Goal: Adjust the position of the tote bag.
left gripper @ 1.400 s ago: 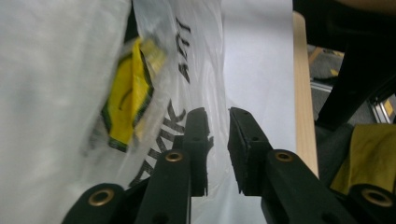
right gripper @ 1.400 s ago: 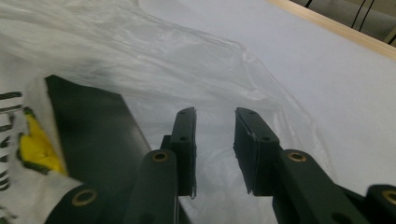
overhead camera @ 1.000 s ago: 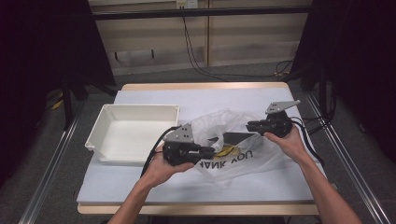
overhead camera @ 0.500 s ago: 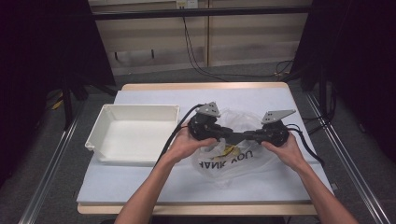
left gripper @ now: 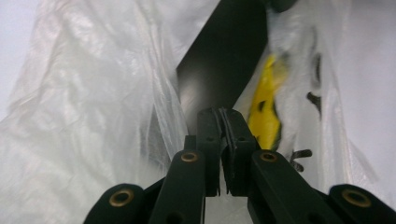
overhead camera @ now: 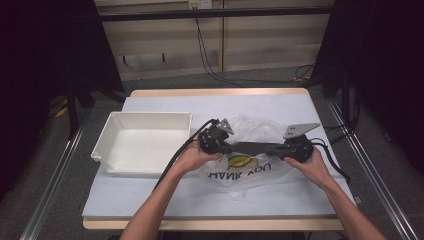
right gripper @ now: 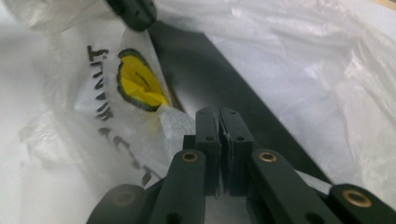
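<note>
Fingers (left gripper: pixel 209 140) of the left gripper (overhead camera: pixel 225 146) are pressed together on a thin fold of the plastic bag (overhead camera: pixel 250 170), and the fingers (right gripper: pixel 208 140) of the right gripper (overhead camera: pixel 272 148) are likewise clamped on film; both pairs of jaws have just been closing. The bag, translucent with black lettering and a yellow emblem (overhead camera: pixel 240 161), lies on the table (overhead camera: pixel 165 200) just right of the white tray (overhead camera: pixel 142 145), directly in front of the person. In the high view the two grippers point toward each other across the top of the bag, their tips near but apart. The step in hand appears to be gripping opposite sides of the bag's mouth. The next move likely calls for drawing the two grippers apart and slightly upward to spread the opening, keeping clamp pressure steady so the slick film does not slip out. Whether each gripper holds a single layer cannot be determined.
</note>
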A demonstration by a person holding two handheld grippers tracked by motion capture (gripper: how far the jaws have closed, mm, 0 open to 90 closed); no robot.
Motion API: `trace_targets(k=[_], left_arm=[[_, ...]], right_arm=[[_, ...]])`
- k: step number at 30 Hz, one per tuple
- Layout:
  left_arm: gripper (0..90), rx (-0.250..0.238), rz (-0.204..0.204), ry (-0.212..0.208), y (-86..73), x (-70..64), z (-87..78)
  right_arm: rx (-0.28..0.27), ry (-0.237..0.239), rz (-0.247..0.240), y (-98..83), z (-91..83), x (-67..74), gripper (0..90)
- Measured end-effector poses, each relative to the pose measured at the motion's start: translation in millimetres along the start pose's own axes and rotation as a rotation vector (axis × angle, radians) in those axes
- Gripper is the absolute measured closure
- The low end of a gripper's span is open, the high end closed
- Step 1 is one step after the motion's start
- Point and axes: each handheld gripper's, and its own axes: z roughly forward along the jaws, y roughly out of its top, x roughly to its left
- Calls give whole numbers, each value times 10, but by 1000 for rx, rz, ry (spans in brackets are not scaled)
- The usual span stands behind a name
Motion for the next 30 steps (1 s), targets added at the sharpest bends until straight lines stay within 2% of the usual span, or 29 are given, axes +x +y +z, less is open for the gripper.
trace_targets(k=[3, 5, 8, 9, 12, 15, 16, 18, 20, 24, 26, 28, 30], left_arm=[[869, 16, -10, 10, -41, 63, -25], [870, 28, -13, 34, -61, 94, -45], [877, 26, -33, 55, -78, 163, -87], [877, 51, -20, 69, -79, 189, -89], [877, 67, -30, 78, -77, 238, -54], [875, 65, -48, 93, -89, 274, -32], [875, 85, -35, 100, -89, 292, -35], [875, 80, -48, 103, -100, 300, -23], [875, 100, -62, 99, -123, 344, 4], [875, 108, -66, 100, -115, 352, 14], [874, 101, -70, 101, -115, 356, 14], [874, 114, -66, 100, -115, 359, 16], [869, 123, -63, 104, -115, 362, 22]], right_arm=[[-5, 4, 7, -51, -50, 17, 883], [-8, 10, 11, -87, -86, 24, 890], [8, 8, -8, -121, -130, 74, 890], [11, 12, -13, -129, -141, 93, 890], [31, 8, -25, -161, -142, 134, 893], [44, 1, -12, -240, -130, 115, 896], [50, -1, -2, -270, -133, 104, 896], [57, -4, 12, -324, -136, 77, 900], [74, -11, 14, -376, -133, 74, 900], [99, -14, 24, -464, -124, 83, 900], [127, -29, 17, -510, -105, 94, 900], [152, -36, 16, -564, -93, 107, 900], [144, -27, 26, -604, -109, 112, 900]])
